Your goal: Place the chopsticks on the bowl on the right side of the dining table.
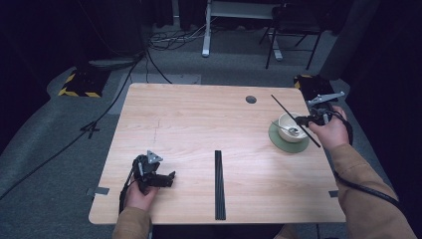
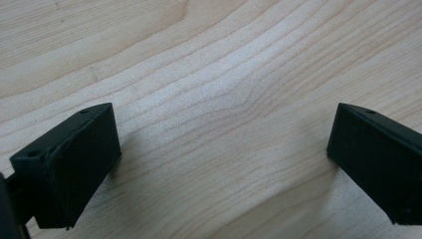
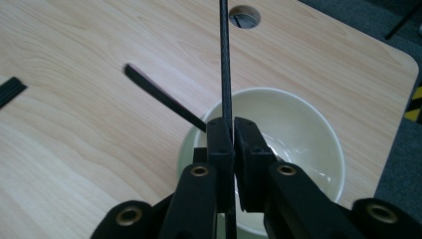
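Room: dark floor with trailing cables around me, a chair and a desk leg at the back; the work sits on a pale wooden table [image 1: 199, 129] with a round cable hole [image 1: 251, 99] near its far edge.
Right gripper: my right gripper [image 3: 233, 130] is clamped tight on a single black chopstick [image 3: 225, 59]; in the right gripper view the stick runs straight up from between the closed jaws, and in the high view it slants across over the bowl.
Left gripper: my left gripper [image 1: 164, 179] rests low over bare wood at the near left of the table, jaws wide apart with nothing between them.
Bowl: a white bowl [image 1: 292, 126] stands on a green saucer [image 1: 278, 141] at the far right of the table, directly under my right gripper.
Bowl contents: a metal spoon [image 1: 288, 130] lies inside; I see a glossy sheen at the bottom, but whether that is liquid I cannot tell.
Remaining sticks: a neat bundle of black chopsticks [image 1: 219, 184] lies at the near middle of the table, well apart from the bowl.
Done so far: one chopstick is lifted and carried to the bowl, as I judge it.
Left to do: I judge it has yet to be set down at or in the bowl, and the bundle is untouched.
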A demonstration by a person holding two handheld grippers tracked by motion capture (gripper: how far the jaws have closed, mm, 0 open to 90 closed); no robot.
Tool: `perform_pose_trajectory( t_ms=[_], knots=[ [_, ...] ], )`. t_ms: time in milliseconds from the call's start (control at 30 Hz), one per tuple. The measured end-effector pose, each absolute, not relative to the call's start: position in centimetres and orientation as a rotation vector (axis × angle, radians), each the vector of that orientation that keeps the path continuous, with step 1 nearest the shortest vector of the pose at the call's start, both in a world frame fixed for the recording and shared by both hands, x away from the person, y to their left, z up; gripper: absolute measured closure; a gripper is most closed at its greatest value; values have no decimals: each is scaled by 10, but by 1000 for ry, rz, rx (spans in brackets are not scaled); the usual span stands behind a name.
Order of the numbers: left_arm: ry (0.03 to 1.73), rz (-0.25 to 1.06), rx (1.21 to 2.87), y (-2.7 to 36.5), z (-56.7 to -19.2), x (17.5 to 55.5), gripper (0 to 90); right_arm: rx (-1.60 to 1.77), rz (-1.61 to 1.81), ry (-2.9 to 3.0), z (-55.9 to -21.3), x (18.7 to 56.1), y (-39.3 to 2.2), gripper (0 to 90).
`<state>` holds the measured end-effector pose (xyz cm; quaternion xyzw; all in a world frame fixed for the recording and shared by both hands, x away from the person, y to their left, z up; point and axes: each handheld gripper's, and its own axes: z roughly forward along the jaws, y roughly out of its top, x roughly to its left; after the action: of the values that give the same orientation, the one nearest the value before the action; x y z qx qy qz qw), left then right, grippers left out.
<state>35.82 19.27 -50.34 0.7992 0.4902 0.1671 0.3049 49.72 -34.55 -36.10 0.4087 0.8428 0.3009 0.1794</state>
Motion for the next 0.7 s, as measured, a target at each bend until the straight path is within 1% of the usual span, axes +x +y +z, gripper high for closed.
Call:
perform_pose_trajectory(
  t_ms=[233, 700],
  knots=[
    [1298, 442, 2116, 193, -503, 358, 5, 1220, 831, 2378, -380, 510, -355, 861],
    [1298, 443, 2116, 193, -503, 358, 5, 1245, 786, 2370, -400, 523, -355, 860]
  ],
)
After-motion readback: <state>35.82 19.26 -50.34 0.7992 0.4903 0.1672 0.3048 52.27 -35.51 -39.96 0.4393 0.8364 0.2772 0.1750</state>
